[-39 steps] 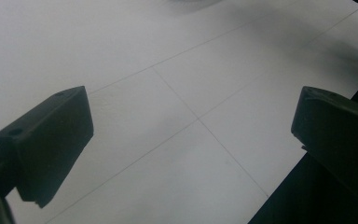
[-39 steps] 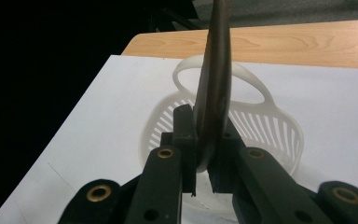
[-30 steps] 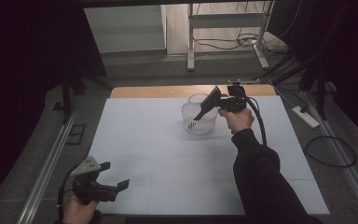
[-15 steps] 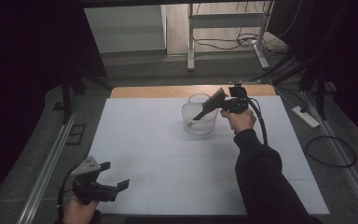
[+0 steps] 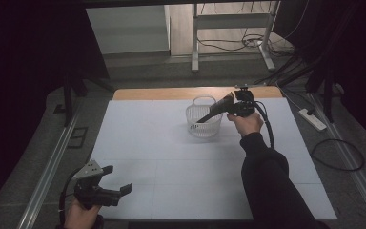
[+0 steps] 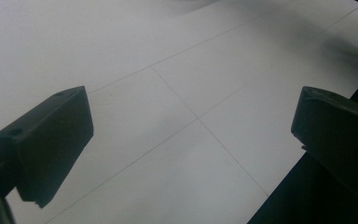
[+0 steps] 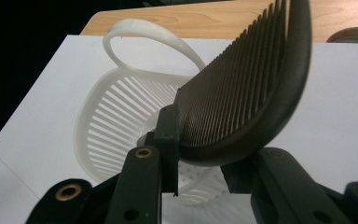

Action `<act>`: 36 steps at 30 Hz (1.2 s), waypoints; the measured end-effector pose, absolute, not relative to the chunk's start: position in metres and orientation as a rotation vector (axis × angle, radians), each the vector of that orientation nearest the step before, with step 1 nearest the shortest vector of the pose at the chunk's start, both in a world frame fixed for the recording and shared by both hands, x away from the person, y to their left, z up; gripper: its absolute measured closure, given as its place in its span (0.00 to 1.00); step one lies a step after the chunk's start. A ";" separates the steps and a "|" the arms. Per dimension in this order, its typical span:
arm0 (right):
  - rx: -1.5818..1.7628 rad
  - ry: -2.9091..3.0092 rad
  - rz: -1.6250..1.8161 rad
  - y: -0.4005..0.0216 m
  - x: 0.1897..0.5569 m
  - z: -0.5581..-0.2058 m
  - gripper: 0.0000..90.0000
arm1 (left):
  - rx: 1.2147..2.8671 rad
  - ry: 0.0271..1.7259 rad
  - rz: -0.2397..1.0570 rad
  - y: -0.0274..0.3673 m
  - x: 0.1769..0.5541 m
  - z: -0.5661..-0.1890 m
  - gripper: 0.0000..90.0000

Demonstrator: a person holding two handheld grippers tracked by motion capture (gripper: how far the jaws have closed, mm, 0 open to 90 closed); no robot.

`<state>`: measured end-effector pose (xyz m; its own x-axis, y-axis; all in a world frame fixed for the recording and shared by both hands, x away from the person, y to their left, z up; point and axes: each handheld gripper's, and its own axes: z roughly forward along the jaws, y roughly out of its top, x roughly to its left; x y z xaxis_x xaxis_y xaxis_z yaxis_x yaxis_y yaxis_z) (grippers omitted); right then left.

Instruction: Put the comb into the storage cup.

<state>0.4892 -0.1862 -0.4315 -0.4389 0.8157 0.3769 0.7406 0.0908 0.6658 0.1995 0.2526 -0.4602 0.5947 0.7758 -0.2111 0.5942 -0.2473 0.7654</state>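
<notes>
A black comb [image 5: 214, 109] slants from my right gripper [image 5: 226, 106] down over the rim of a white slotted basket [image 5: 204, 125] at the far middle of the white table. In the right gripper view the comb [image 7: 242, 93] stands between the two jaws of the right gripper [image 7: 205, 158] and touches both, teeth to the left, with the basket [image 7: 116, 121] and its arched handle behind. These jaws have just been opening, with the comb still between them. My left gripper [image 5: 118, 179] rests open at the near left corner, and the left gripper [image 6: 191, 135] has only bare table between its jaws.
A white sheet [image 5: 171, 157] covers the table, with a wooden strip [image 5: 171, 93] along the far edge. Metal rails [image 5: 47, 167] run down the left side. A power strip [image 5: 312, 119] and cables lie on the floor to the right.
The comb has tipped a little flatter over the basket as the right hand shifted slightly. The left gripper has stayed where it was.
</notes>
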 end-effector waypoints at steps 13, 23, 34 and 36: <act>1.604 2.224 1.220 -0.188 0.491 -0.436 0.70 | 1.952 1.089 0.262 0.253 0.199 -0.460 0.00; 1.608 2.205 1.198 -0.192 0.492 -0.440 0.65 | 1.951 1.092 0.261 0.253 0.200 -0.460 0.00; 1.580 2.212 1.178 -0.190 0.491 -0.439 0.52 | 1.951 1.094 0.262 0.253 0.200 -0.460 0.00; 1.569 2.207 1.188 -0.190 0.490 -0.438 0.48 | 1.951 1.093 0.261 0.253 0.200 -0.460 0.00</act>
